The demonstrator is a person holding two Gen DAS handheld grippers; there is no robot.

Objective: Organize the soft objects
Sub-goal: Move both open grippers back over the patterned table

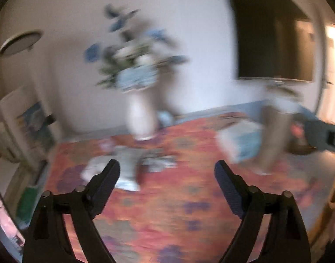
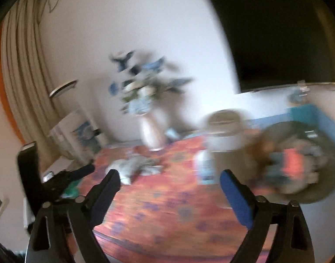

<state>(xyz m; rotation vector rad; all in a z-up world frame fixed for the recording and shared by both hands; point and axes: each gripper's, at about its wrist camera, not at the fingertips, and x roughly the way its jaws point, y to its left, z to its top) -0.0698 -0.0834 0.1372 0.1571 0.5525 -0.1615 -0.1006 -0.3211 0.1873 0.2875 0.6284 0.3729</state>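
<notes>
Everything's blurry, but the grey cloth pile (image 1: 123, 166) sits on the worktop (image 1: 167, 208) just ahead of the left gripper (image 1: 167, 171), a bit left of its tips. It looks limp and light, so I'd pinch a raised fold. The right gripper (image 2: 170, 178) and the left are both tilted down, jaws spread wide, holding nothing.

I cannot read any text here; both views are too blurred, also on the box (image 1: 242, 140) and the bottle (image 2: 205, 166).
</notes>
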